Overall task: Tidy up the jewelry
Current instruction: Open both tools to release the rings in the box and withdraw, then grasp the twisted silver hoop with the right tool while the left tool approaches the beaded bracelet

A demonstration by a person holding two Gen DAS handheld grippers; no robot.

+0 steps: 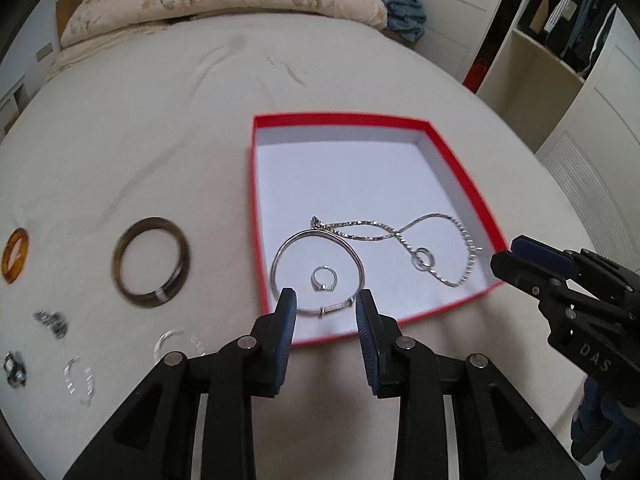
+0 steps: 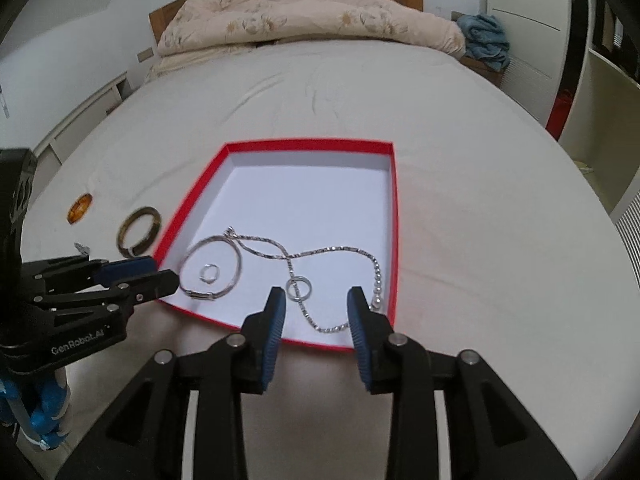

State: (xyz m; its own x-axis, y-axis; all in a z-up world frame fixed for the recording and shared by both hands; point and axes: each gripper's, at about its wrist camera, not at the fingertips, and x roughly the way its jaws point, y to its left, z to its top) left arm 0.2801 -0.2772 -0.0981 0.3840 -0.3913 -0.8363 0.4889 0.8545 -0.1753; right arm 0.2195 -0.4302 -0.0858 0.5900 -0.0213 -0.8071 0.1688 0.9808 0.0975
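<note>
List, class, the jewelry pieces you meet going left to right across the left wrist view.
Amber orange ring → dark brown bangle → silver bangle with small silver ring inside it → silver chain necklace.

Home bedroom: bed [image 2: 460,184], quilt [image 2: 304,20], wardrobe [image 1: 568,28].
</note>
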